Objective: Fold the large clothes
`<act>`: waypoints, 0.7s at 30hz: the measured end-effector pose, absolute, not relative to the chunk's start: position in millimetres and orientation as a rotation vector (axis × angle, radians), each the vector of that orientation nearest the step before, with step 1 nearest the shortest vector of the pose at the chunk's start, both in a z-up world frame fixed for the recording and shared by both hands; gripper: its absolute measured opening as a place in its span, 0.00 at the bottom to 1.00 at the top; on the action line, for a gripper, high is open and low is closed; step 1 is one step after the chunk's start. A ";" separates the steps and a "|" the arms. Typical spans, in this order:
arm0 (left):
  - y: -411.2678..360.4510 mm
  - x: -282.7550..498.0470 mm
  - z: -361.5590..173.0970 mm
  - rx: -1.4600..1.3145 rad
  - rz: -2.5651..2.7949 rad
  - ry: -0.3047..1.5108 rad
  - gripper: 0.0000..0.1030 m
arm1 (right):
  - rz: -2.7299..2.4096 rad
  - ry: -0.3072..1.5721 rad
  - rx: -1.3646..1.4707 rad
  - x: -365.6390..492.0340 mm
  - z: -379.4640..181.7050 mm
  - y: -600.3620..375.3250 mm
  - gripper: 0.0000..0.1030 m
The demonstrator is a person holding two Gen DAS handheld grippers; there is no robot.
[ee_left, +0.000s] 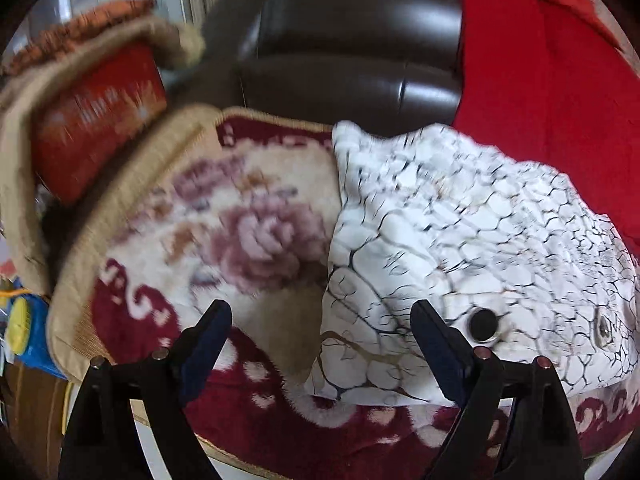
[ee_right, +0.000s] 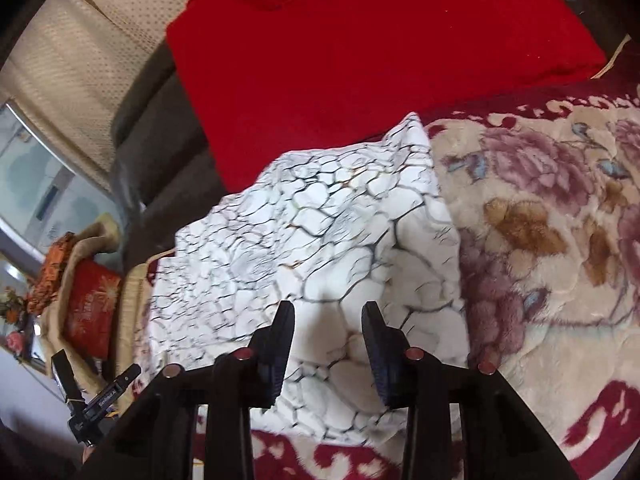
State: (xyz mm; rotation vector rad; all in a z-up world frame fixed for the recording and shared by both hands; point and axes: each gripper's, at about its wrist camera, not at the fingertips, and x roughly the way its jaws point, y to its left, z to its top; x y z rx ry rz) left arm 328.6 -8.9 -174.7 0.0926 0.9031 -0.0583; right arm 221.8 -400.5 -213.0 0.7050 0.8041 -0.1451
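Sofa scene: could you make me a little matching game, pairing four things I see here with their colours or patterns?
Things:
1. garment
2. blanket
3. cloth
4. sofa back

Looks:
A. plain bright red
B. dark brown, shiny
C. white with thin dark crackle lines
D. cream with pink roses and a maroon border

Pairs: 1-C, 2-D, 3-A, 4-B
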 end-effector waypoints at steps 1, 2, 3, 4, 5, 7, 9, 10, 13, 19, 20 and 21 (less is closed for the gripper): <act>-12.2 323.0 -169.6 0.114 -0.053 0.878 0.88 | -0.147 0.813 0.698 222.4 -216.0 -398.2 0.38; -14.0 323.2 -169.1 0.126 -0.051 0.864 0.88 | -0.155 0.835 0.687 225.1 -222.3 -395.9 0.38; -16.7 319.3 -165.6 0.143 -0.047 0.844 0.88 | -0.160 0.854 0.690 224.4 -227.6 -396.7 0.38; -19.9 313.9 -161.2 0.156 -0.046 0.829 0.88 | -0.162 0.885 0.702 228.3 -237.1 -397.7 0.37; -21.5 312.7 -160.2 0.165 -0.049 0.818 0.88 | -0.163 0.927 0.728 231.7 -249.0 -400.8 0.37; -23.2 309.2 -156.0 0.177 -0.052 0.798 0.88 | -0.166 0.917 0.759 231.3 -250.9 -403.1 0.37; -25.3 307.1 -152.5 0.189 -0.051 0.778 0.88 | -0.170 0.908 0.731 232.1 -240.6 -400.3 0.37; -26.1 307.2 -152.2 0.192 -0.051 0.773 0.88 | -0.172 0.902 0.720 231.6 -237.6 -399.3 0.37; -29.8 306.2 -149.2 0.199 -0.051 0.757 0.88 | -0.175 0.863 0.698 229.2 -224.7 -395.3 0.37; -33.4 309.6 -150.8 0.218 -0.050 0.754 0.88 | -0.182 0.928 0.671 237.2 -250.9 -395.2 0.37; -33.3 310.2 -151.7 0.219 -0.050 0.755 0.88 | -0.176 0.931 0.691 238.1 -259.2 -397.6 0.37; -33.0 310.9 -152.8 0.220 -0.048 0.756 0.88 | -0.171 0.917 0.692 237.7 -260.7 -398.2 0.37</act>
